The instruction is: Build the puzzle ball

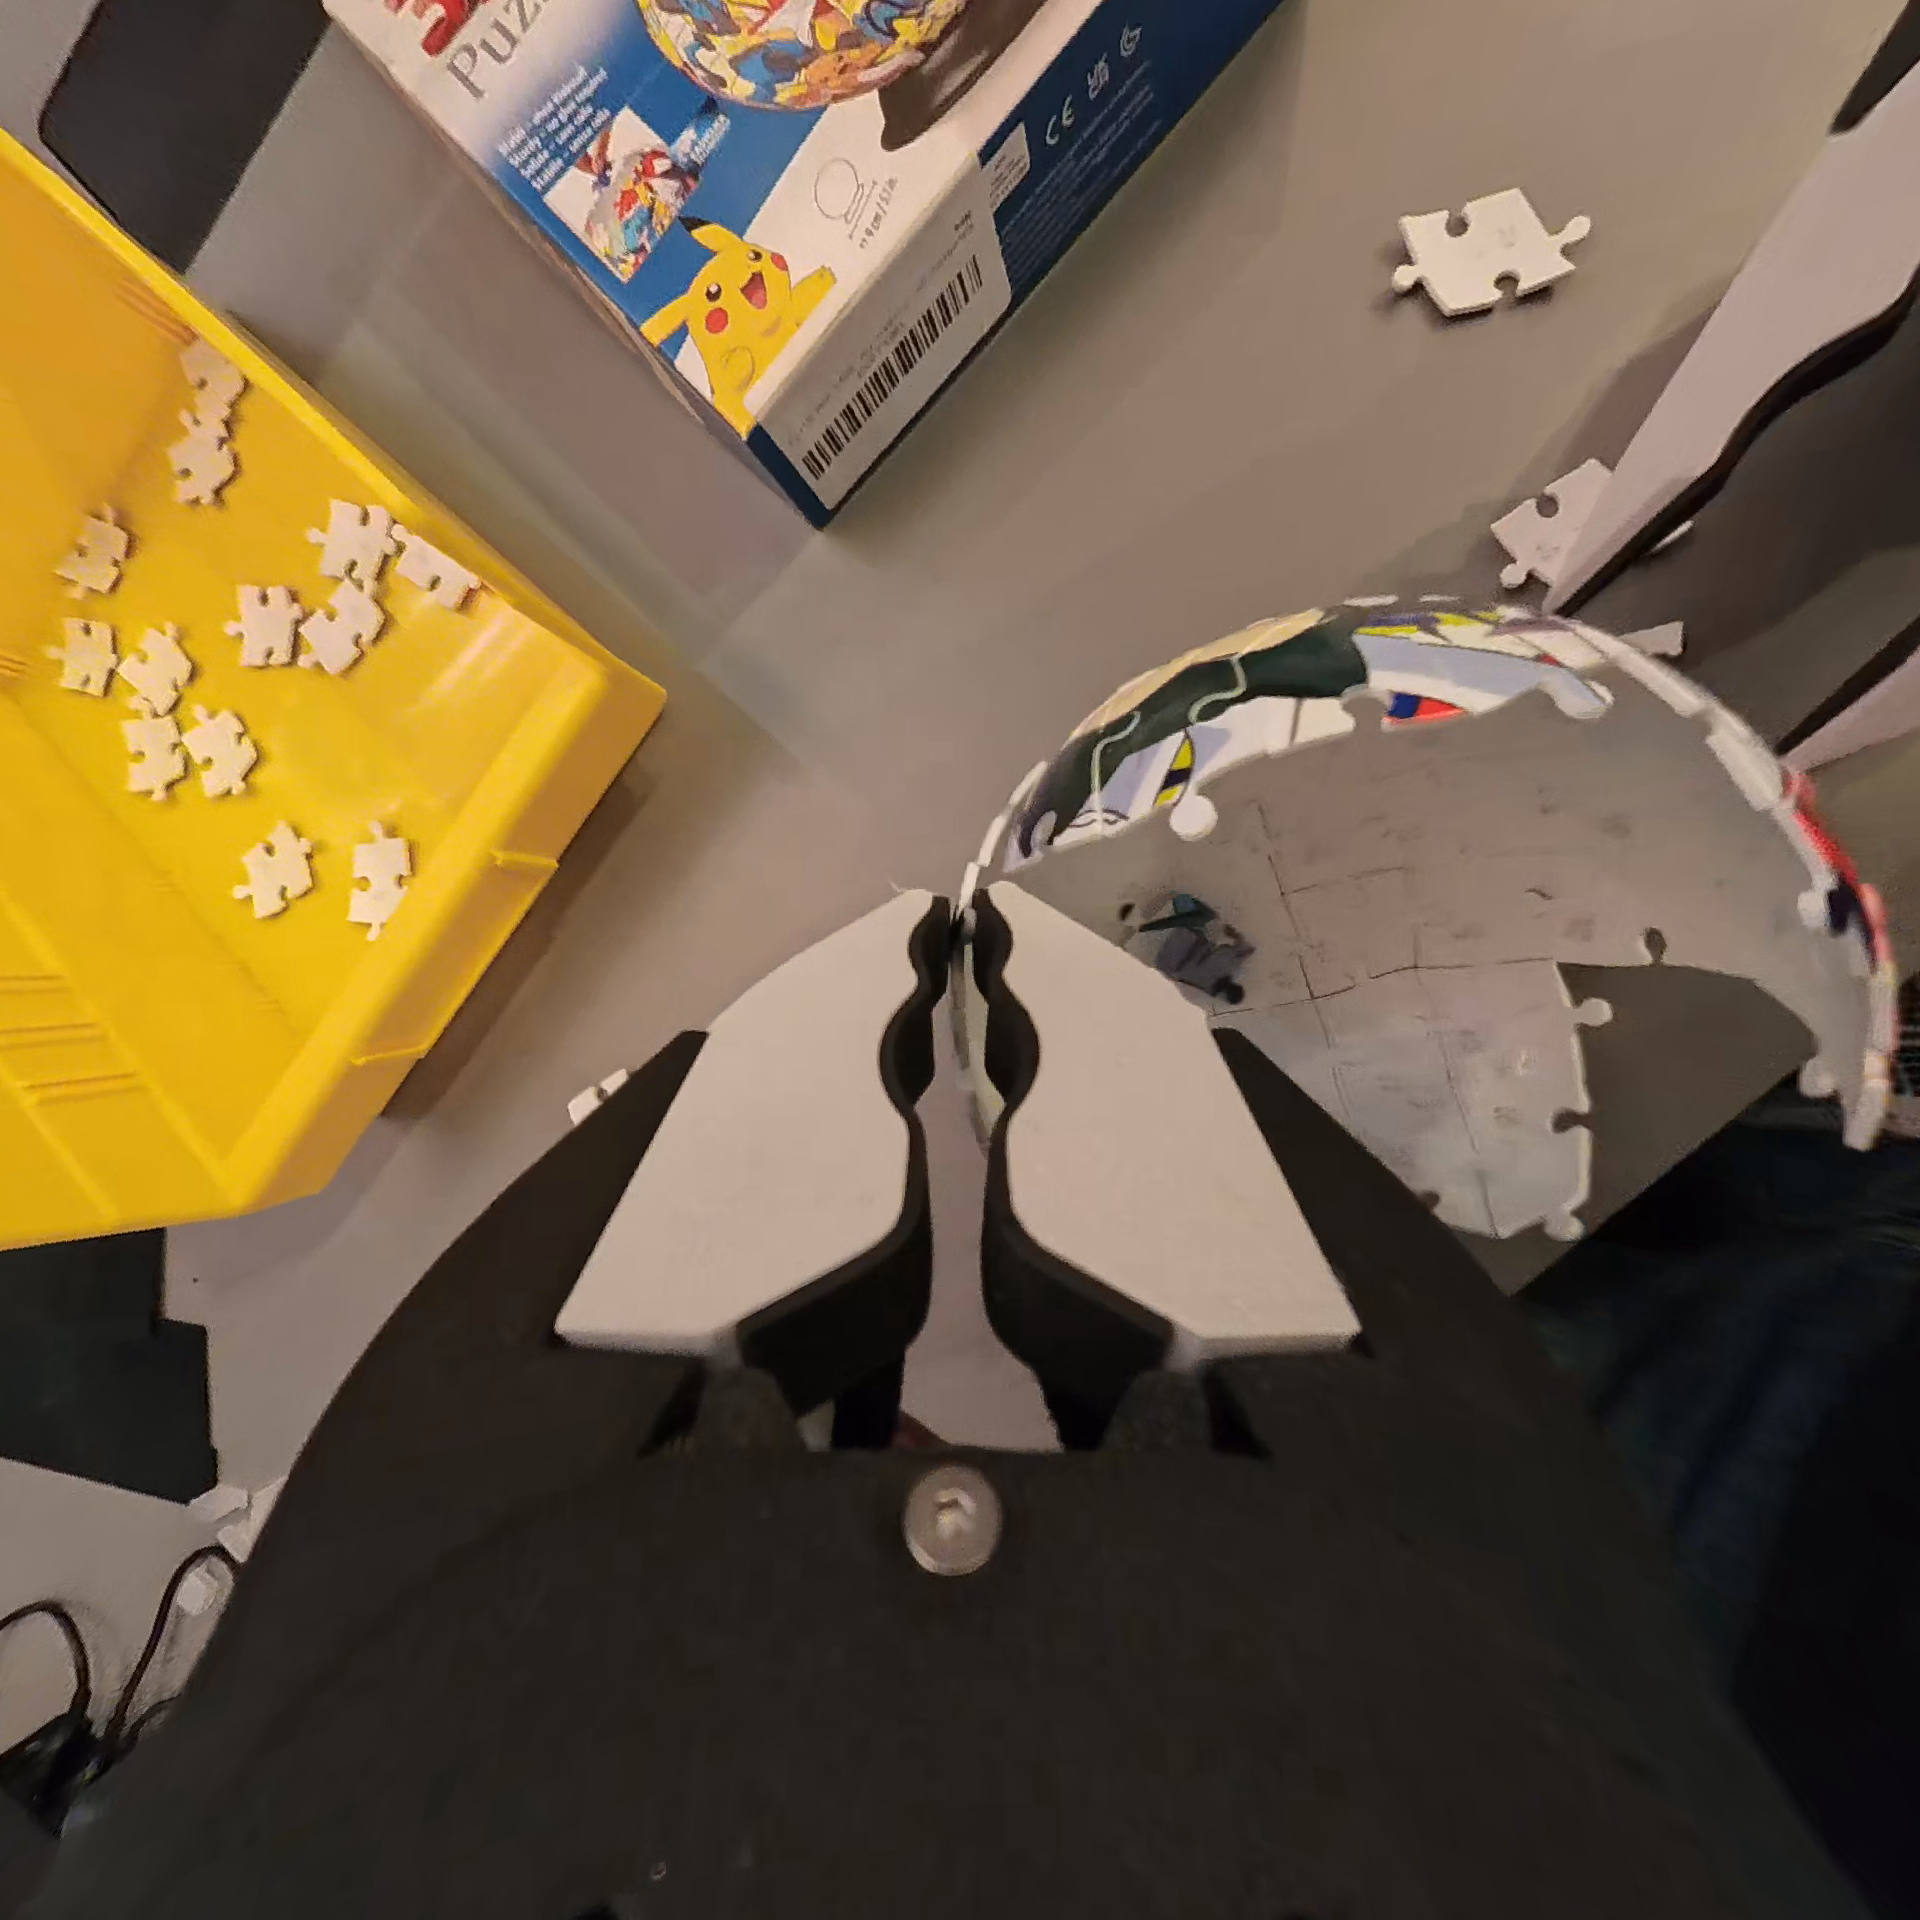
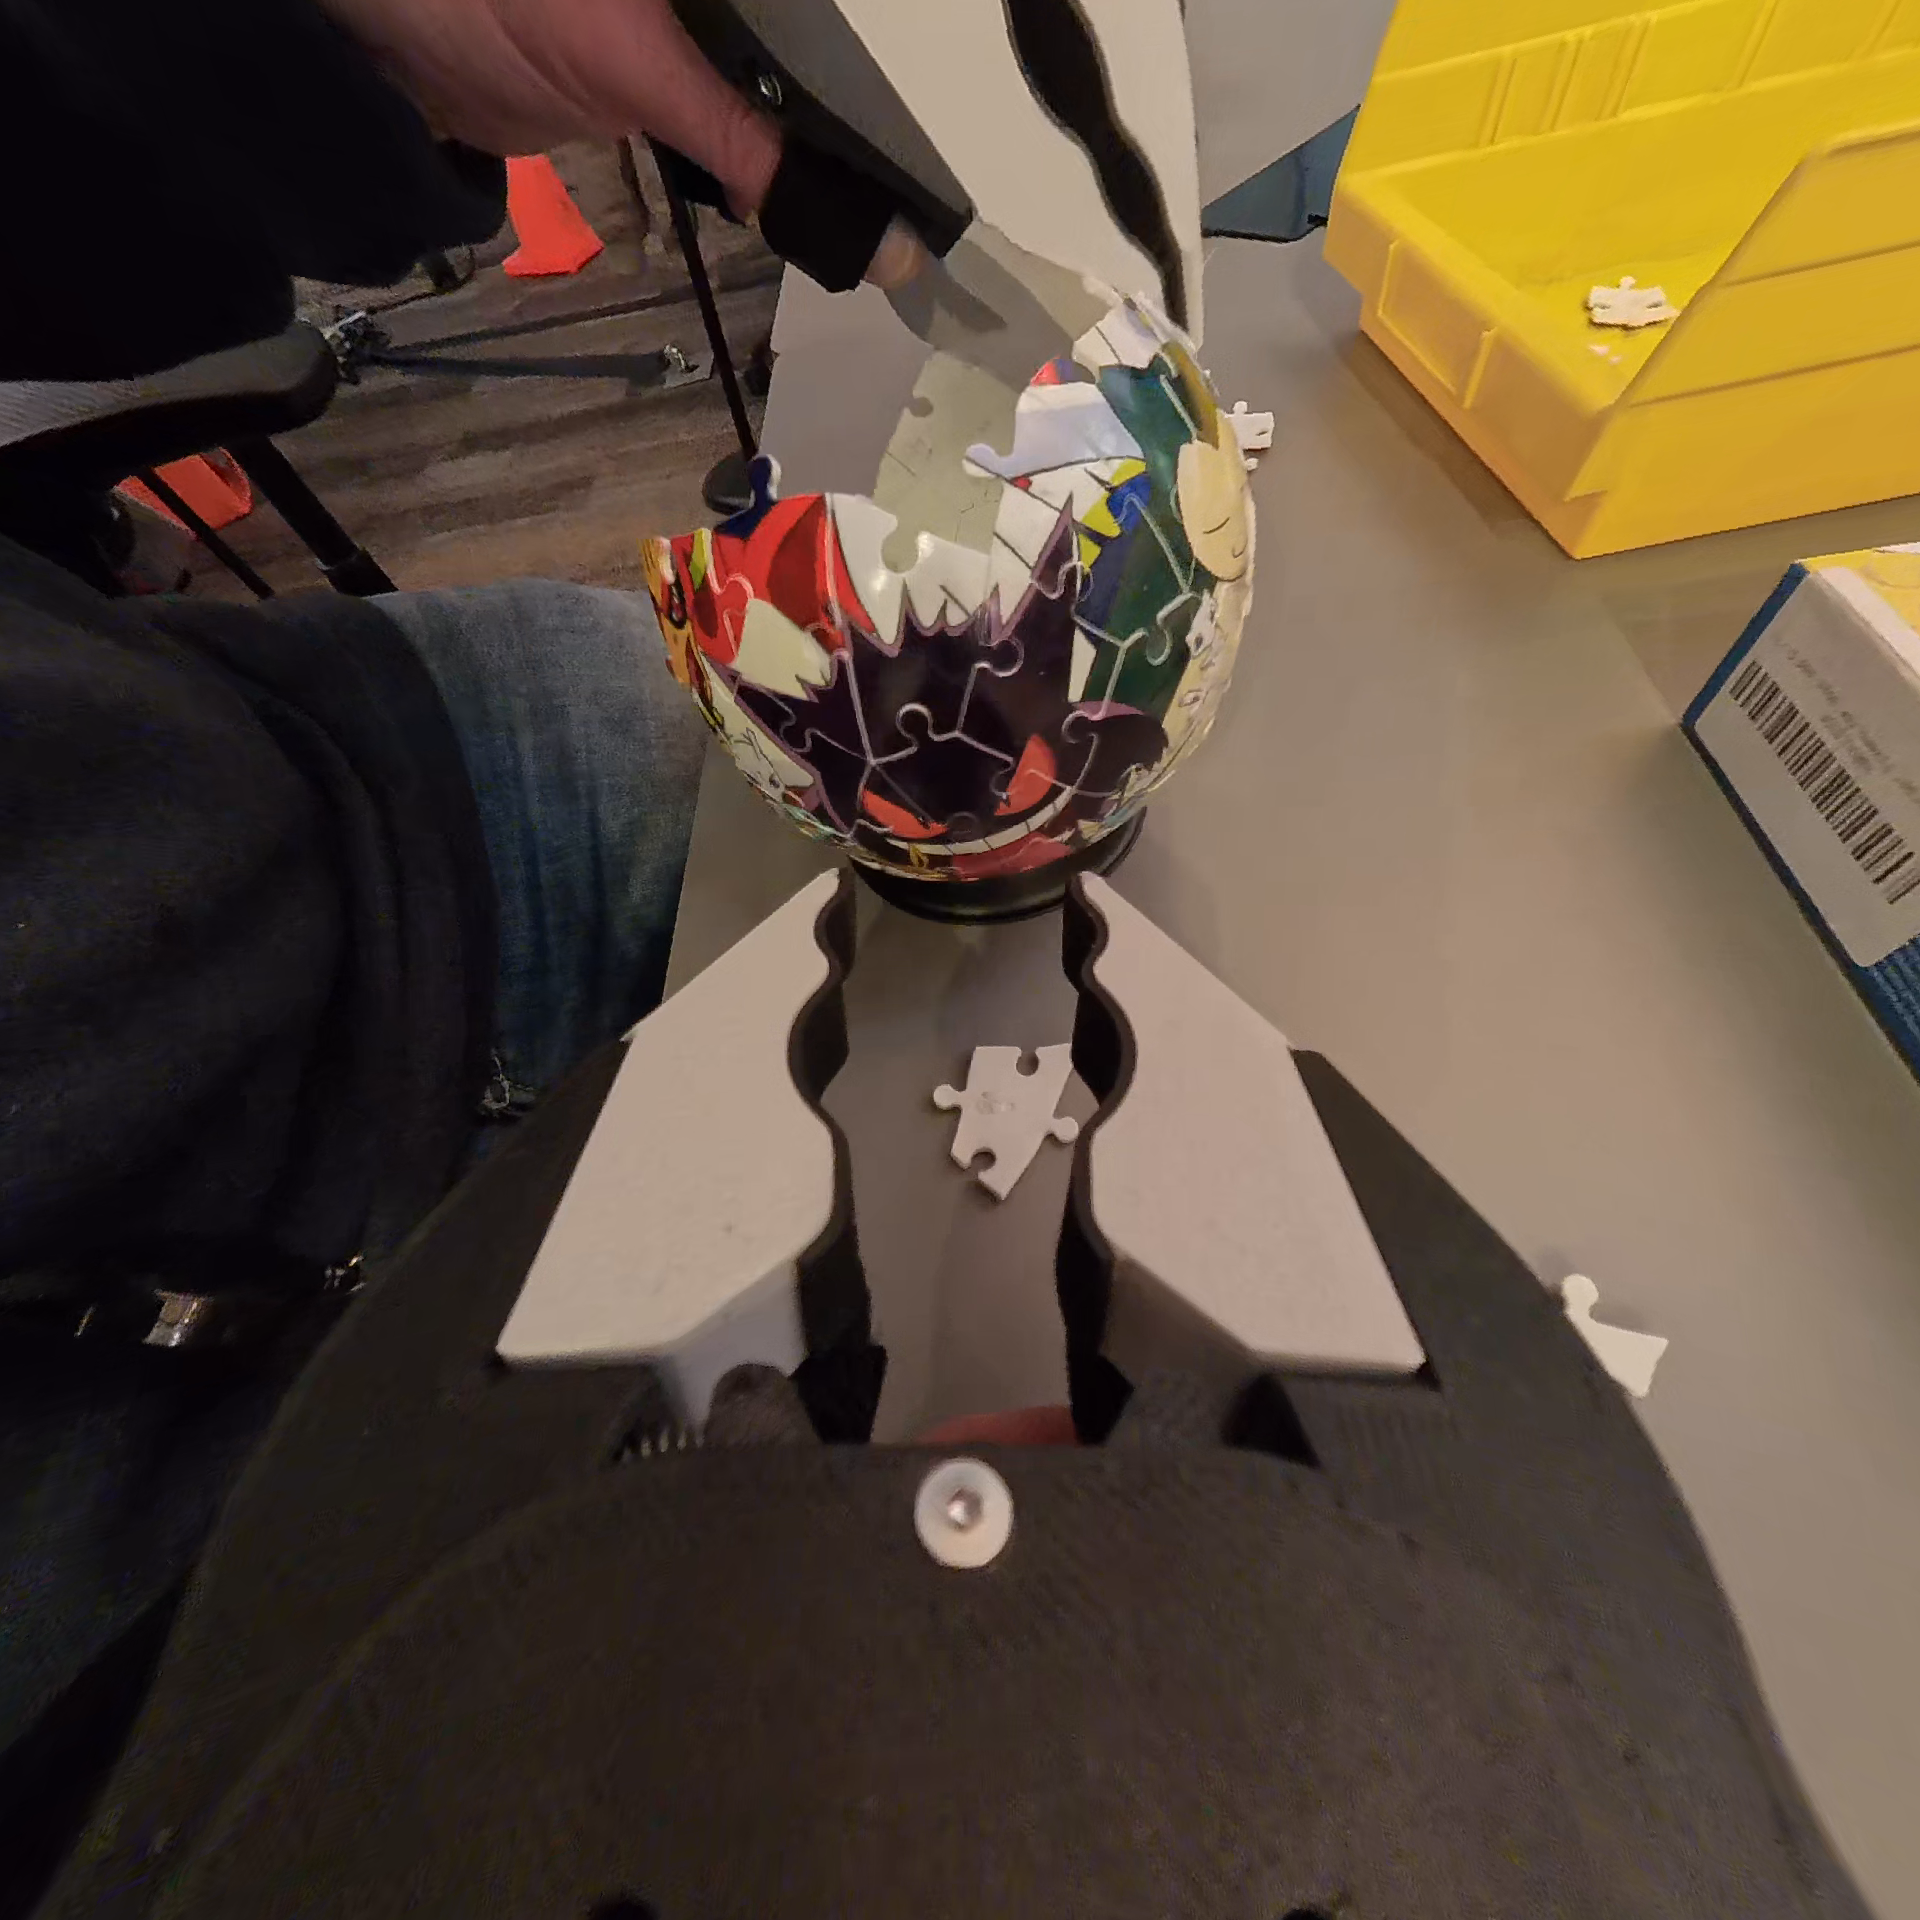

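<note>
Grey table (image 2: 1455, 831); wood-look floor (image 2: 468, 499) with orange cone (image 2: 545, 223), upper left of right wrist view. Yellow bin (image 1: 436, 935), left of left wrist view, holds loose white puzzle pieces (image 1: 265, 623). Puzzle box (image 1: 831, 260) at top. Unfinished puzzle ball (image 2: 956, 665) sits on black stand (image 2: 966, 899), centre frame. Left gripper (image 1: 964, 920) pinches ball's rim. Right gripper (image 2: 961, 914) spread, above a loose piece (image 2: 1003, 1117).

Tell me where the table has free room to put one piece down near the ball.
Free: the grey strip between the bin and the ball, below the box. Also right of the ball, toward the box, in the right wrist view. Crowded: between the right gripper fingers a piece already lies, just before the stand.
</note>
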The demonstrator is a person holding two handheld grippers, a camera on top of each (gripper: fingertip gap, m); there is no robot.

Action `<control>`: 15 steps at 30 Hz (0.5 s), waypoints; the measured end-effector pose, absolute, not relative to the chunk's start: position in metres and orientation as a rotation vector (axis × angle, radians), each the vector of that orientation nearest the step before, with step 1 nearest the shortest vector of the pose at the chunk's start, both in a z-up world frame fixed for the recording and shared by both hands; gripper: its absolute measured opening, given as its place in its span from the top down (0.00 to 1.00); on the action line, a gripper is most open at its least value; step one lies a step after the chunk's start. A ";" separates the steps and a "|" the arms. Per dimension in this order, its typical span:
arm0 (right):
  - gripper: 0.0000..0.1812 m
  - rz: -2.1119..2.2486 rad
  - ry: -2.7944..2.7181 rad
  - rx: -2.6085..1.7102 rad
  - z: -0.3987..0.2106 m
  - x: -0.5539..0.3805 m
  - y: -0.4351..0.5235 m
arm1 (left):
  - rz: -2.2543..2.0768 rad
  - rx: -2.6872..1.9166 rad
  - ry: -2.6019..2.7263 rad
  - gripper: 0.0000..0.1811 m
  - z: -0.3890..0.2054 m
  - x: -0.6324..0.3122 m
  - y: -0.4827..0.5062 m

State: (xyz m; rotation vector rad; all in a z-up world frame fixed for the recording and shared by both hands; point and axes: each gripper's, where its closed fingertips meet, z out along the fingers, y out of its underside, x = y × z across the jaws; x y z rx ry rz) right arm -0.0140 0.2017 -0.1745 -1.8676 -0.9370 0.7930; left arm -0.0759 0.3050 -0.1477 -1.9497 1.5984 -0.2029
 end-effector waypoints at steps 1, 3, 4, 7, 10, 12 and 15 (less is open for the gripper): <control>0.79 0.794 -0.943 -1.871 -0.176 -0.016 0.202 | -0.197 -1.944 1.592 0.98 -0.147 -0.076 0.305; 0.79 0.792 -0.954 -1.876 -0.178 -0.019 0.201 | -0.173 -1.920 1.595 0.98 -0.145 -0.075 0.305; 0.79 0.789 -0.958 -1.880 -0.179 -0.020 0.201 | -0.158 -1.907 1.602 0.98 -0.145 -0.075 0.305; 0.79 0.794 -0.964 -1.882 -0.182 -0.025 0.201 | -0.153 -1.869 1.601 0.98 -0.144 -0.074 0.303; 0.79 0.790 -0.967 -1.882 -0.184 -0.027 0.202 | -0.150 -1.834 1.613 0.97 -0.144 -0.072 0.301; 0.79 0.788 -0.965 -1.881 -0.185 -0.028 0.202 | -0.145 -1.826 1.620 0.97 -0.144 -0.072 0.300; 0.79 0.782 -0.964 -1.881 -0.185 -0.028 0.203 | -0.156 -1.807 1.625 0.95 -0.143 -0.070 0.298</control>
